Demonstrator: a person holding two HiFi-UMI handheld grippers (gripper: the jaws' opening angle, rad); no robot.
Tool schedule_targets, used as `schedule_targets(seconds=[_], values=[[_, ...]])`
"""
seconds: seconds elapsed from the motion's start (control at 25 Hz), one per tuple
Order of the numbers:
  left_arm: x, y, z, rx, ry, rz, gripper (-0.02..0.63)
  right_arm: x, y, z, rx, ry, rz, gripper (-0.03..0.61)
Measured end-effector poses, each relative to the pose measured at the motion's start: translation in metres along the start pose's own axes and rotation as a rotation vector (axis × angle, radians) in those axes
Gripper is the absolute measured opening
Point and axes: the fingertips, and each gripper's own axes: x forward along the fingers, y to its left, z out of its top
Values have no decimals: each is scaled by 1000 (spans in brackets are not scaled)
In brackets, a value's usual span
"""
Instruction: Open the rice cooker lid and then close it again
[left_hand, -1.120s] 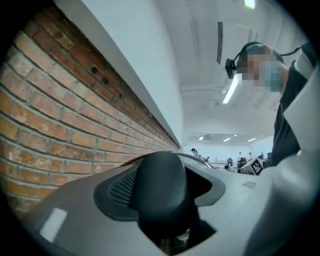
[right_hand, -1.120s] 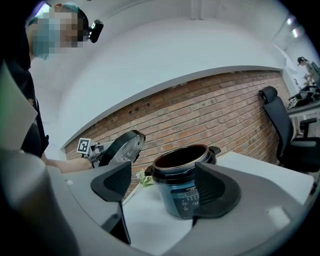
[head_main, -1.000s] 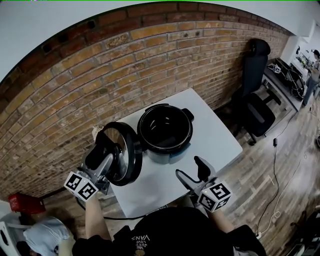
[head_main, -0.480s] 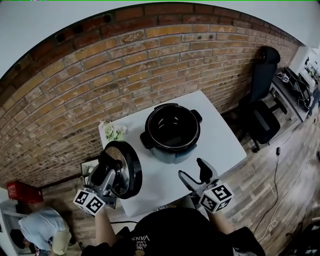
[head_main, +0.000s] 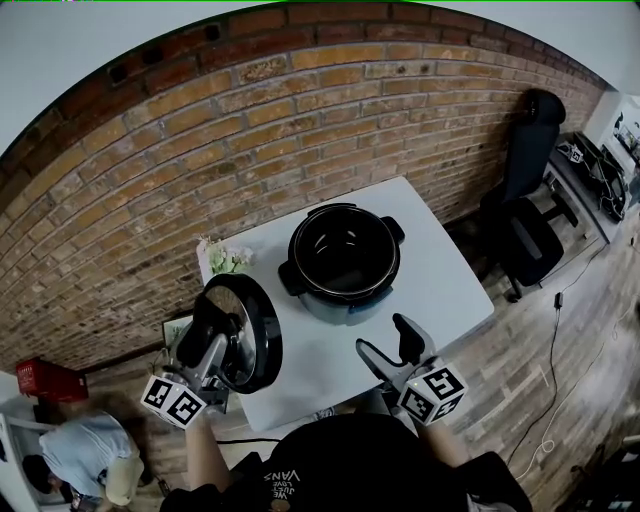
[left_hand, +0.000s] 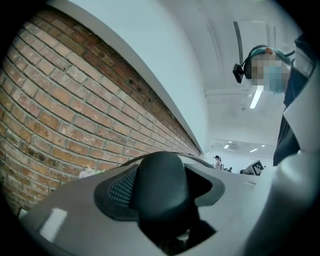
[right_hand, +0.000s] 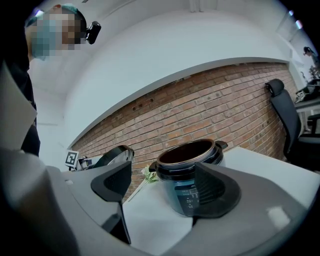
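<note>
The rice cooker (head_main: 343, 262) stands open on the white table (head_main: 440, 280), its dark inner pot showing. Its round black lid (head_main: 255, 335) is off the pot, held tilted on edge over the table's left front corner. My left gripper (head_main: 208, 338) is shut on the lid's handle (left_hand: 162, 192), which fills the space between the jaws in the left gripper view. My right gripper (head_main: 391, 345) hovers open at the table's front edge with nothing in it. In the right gripper view its jaws (right_hand: 165, 187) point at the cooker (right_hand: 192, 170), with the lid (right_hand: 114, 156) to the left.
A small bunch of white flowers (head_main: 228, 258) lies at the table's left edge near the brick wall. A black office chair (head_main: 525, 190) stands to the right. A red box (head_main: 45, 380) and a crouching person (head_main: 80, 470) are on the floor at lower left.
My left gripper has carried the lid left and down, away from the cooker, uncovering the flowers. The right gripper has stayed put.
</note>
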Motion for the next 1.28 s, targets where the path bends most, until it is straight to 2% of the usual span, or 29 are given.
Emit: schedule_targets(seconds=[0.12, 0.32, 0.68, 0.88, 1.28], values=[[14, -11, 15, 46, 2, -32, 279, -4, -8, 3, 1, 0, -8, 388], [45, -35, 42, 170, 29, -108, 279, -9, -26, 13, 5, -5, -10, 388], [124, -82, 74, 340, 79, -236, 279, -20, -71, 37, -7, 5, -9, 388], [170, -111, 63, 404, 153, -331, 279, -28, -98, 45, -3, 1, -23, 388], [250, -153, 10, 492, 345, -517, 279, -51, -143, 49, 23, -13, -81, 387]])
